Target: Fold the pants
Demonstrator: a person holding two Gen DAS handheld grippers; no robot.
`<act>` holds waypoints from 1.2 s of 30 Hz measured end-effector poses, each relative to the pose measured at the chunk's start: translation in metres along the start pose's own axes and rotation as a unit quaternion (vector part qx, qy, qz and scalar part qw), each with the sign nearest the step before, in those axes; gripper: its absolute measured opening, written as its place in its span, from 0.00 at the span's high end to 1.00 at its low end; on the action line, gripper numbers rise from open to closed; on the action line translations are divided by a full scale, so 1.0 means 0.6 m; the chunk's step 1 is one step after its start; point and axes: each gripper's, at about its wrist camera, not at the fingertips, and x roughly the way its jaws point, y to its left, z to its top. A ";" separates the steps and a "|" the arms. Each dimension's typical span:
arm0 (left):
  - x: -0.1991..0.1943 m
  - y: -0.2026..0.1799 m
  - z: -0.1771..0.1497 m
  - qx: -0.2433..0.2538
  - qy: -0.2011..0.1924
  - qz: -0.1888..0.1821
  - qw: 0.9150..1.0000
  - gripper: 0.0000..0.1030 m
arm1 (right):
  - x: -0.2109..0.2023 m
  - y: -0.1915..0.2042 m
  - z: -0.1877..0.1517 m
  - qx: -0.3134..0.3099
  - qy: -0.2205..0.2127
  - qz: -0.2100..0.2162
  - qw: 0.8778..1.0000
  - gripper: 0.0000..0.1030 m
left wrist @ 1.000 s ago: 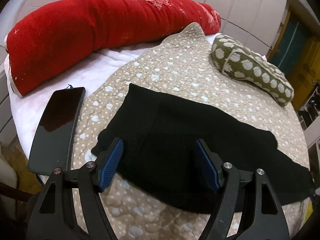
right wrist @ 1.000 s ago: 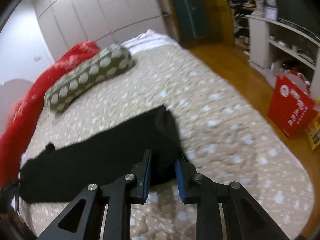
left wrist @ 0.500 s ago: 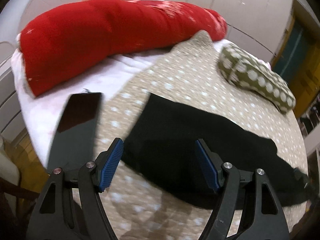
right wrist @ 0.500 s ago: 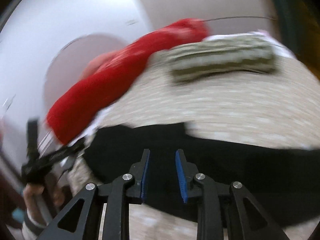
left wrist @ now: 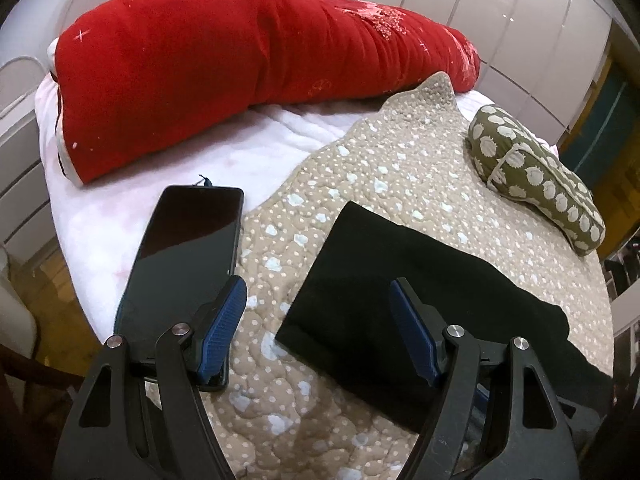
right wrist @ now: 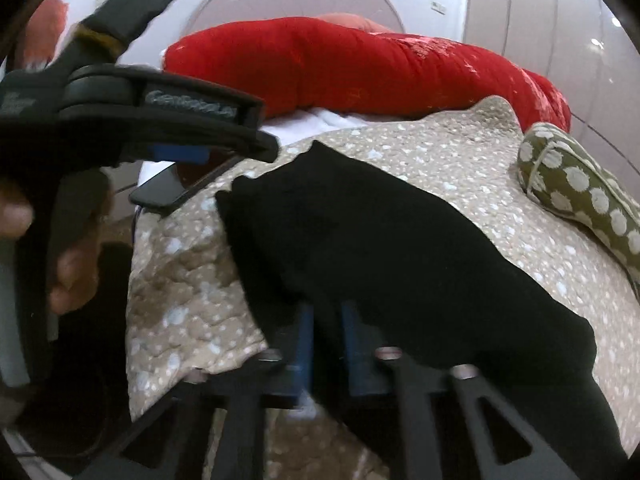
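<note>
The black pants [left wrist: 400,280] lie on the beige spotted quilt [left wrist: 380,160], folded lengthwise, with a squared end toward the left. My left gripper [left wrist: 320,320] is open and empty, hovering over the near left corner of the pants. My right gripper [right wrist: 325,320] is shut on a fold of the black pants [right wrist: 380,248], which drape over its blue pads [right wrist: 306,332]. The left gripper's body [right wrist: 132,120] shows at the left of the right wrist view, held by a hand.
A black phone [left wrist: 184,272] lies on the white sheet [left wrist: 200,152] just left of the left gripper; it also shows in the right wrist view [right wrist: 176,192]. A long red bolster [left wrist: 240,60] lies along the headboard. An olive dotted pillow [left wrist: 536,176] sits at far right.
My right gripper has carried its held end of the pants leftward across the bed, toward the left gripper. My left gripper has pulled back and left, off the pants.
</note>
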 end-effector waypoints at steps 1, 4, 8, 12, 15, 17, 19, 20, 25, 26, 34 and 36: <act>-0.004 0.001 0.001 0.000 -0.004 0.000 1.000 0.28 | -0.007 -0.009 0.005 0.027 -0.002 0.020 0.999 0.94; -0.012 0.003 0.005 -0.004 -0.013 -0.003 1.000 0.28 | -0.040 -0.008 0.012 0.041 -0.023 0.041 0.998 0.95; -0.010 -0.009 0.002 0.003 -0.010 -0.003 1.000 0.28 | -0.006 0.013 0.003 0.047 0.002 0.043 0.998 0.92; -0.015 -0.033 -0.006 0.024 -0.009 -0.009 1.000 0.28 | -0.018 0.005 -0.005 0.072 -0.003 0.065 0.995 0.76; -0.016 -0.051 -0.009 0.033 -0.010 -0.014 0.999 0.28 | -0.068 -0.032 -0.003 0.104 -0.034 0.058 0.992 0.70; -0.009 -0.068 -0.012 0.042 -0.006 -0.020 0.999 0.28 | -0.092 -0.072 0.000 0.134 -0.054 0.016 0.989 0.70; 0.000 -0.086 -0.019 0.054 -0.002 -0.020 0.998 0.28 | -0.092 -0.111 0.004 0.165 -0.051 -0.026 0.985 0.70; 0.004 -0.091 -0.022 0.058 0.001 -0.020 0.998 0.28 | -0.088 -0.122 0.004 0.171 -0.047 -0.038 0.983 0.70; 0.033 -0.114 -0.040 0.080 0.017 -0.010 0.997 0.28 | -0.034 -0.174 -0.002 0.202 -0.010 -0.092 0.975 0.70; 0.040 -0.117 -0.043 0.086 0.018 -0.005 0.996 0.28 | -0.020 -0.187 -0.006 0.214 0.002 -0.099 0.972 0.70; 0.055 -0.120 -0.048 0.098 0.014 0.013 0.995 0.28 | -0.006 -0.215 0.004 0.237 0.003 -0.091 0.967 0.70; 0.048 -0.122 -0.049 0.100 0.013 0.013 0.995 0.28 | -0.026 -0.210 0.000 0.242 -0.002 -0.088 0.966 0.70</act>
